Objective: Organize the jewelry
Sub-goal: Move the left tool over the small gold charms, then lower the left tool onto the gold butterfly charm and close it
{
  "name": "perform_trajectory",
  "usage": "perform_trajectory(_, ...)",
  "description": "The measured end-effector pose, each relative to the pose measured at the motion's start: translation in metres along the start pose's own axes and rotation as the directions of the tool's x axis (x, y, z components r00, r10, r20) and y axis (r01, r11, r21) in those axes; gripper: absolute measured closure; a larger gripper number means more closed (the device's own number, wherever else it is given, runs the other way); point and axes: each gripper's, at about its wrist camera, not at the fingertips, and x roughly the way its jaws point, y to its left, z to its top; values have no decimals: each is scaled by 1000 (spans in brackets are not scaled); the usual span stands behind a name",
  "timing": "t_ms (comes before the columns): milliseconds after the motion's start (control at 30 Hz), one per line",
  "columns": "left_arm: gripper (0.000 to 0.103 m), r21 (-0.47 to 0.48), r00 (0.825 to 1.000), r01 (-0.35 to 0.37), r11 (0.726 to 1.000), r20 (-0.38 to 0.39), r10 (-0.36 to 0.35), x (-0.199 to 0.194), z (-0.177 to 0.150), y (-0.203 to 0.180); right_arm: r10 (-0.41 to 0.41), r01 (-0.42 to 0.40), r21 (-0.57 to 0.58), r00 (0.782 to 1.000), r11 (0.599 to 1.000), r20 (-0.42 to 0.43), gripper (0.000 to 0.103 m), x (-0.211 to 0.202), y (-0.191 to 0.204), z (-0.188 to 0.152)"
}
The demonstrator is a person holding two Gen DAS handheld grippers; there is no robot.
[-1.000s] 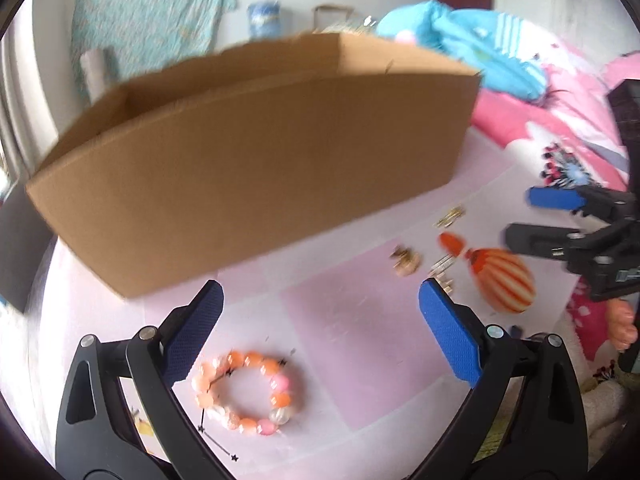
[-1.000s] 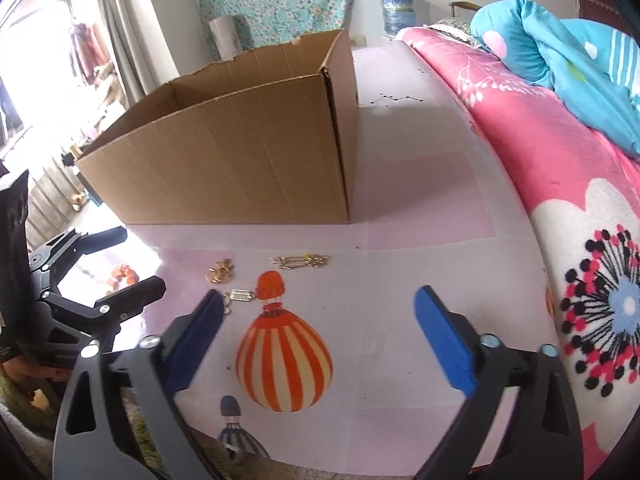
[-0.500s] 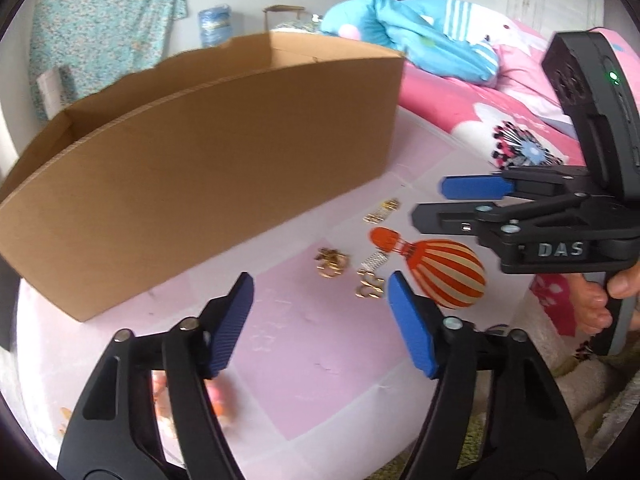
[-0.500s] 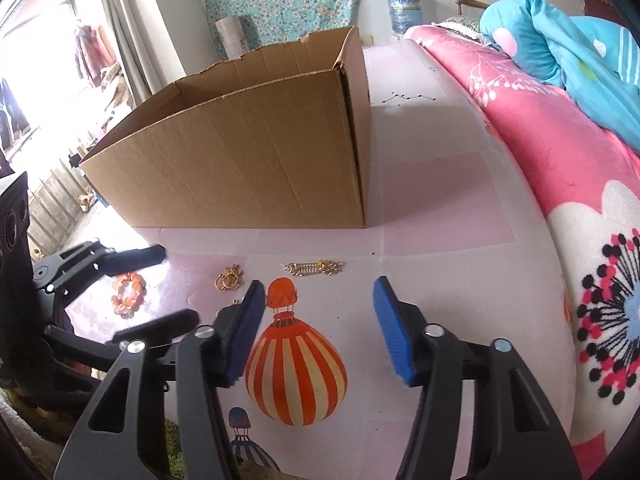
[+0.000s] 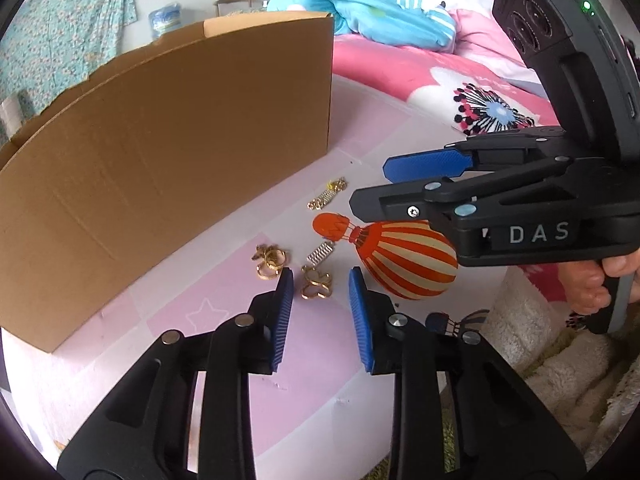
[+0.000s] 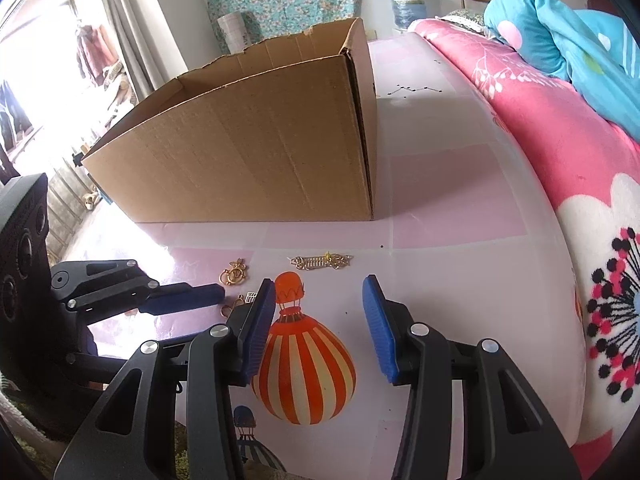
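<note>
Several small gold pieces lie on the pink mat in front of a cardboard box [image 5: 160, 152]. A gold ring piece [image 5: 316, 282] sits just ahead of my left gripper [image 5: 320, 280], between its blue fingertips; the jaws are closing and the pads do not touch it. Another gold ring cluster [image 5: 270, 262] lies to its left, a silver clip [image 5: 320, 252] beyond, and a gold chain [image 5: 326, 196] nearer the box. My right gripper [image 6: 320, 292] hovers over the printed balloon [image 6: 304, 364], jaws closing on nothing; the gold chain [image 6: 322, 261] lies ahead of it.
The open cardboard box [image 6: 256, 148] stands behind the jewelry. A pink flowered bed [image 6: 580, 184] with a blue quilt [image 5: 384, 8] runs along the right. A fluffy white rug [image 5: 540, 352] borders the mat's near edge. A hand [image 5: 596, 280] holds the right gripper's handle.
My left gripper swung right, away from the orange bead bracelet, and came down to the gold pieces while its jaws narrowed. The right gripper's jaws also narrowed; it stayed over the balloon.
</note>
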Motion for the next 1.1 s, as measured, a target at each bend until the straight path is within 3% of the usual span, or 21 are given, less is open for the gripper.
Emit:
perform_trajectory(200,80,22,1000,-20,1000,-9,20,4,5,-3,-3,3,8,1000,1000,2,58,0,-2,-1)
perform_trajectory(333,92,34,1000,-23,999,-18,24,6,7,-6,-1,1,9,1000,1000,5,58,0,-2,-1)
perform_trajectory(500,96,41,999,-32,999,-7,33,3,5,-6,3,-3,12,1000,1000,10,58,-1,-3,0)
perform_trajectory(533,103,38,999,-33,999,-10,34,2,5,-5,3,-3,13,1000,1000,11,58,-1,-3,0)
perform_trajectory(833,103,-3,998,-48,999,-29,48,-7,-5,6,6,-6,12,1000,1000,12,59,-2,-2,1)
perform_trajectory(1100,100,-99,1000,-20,995,-18,18,-18,-10,20,20,-20,20,1000,1000,5,58,0,-1,2)
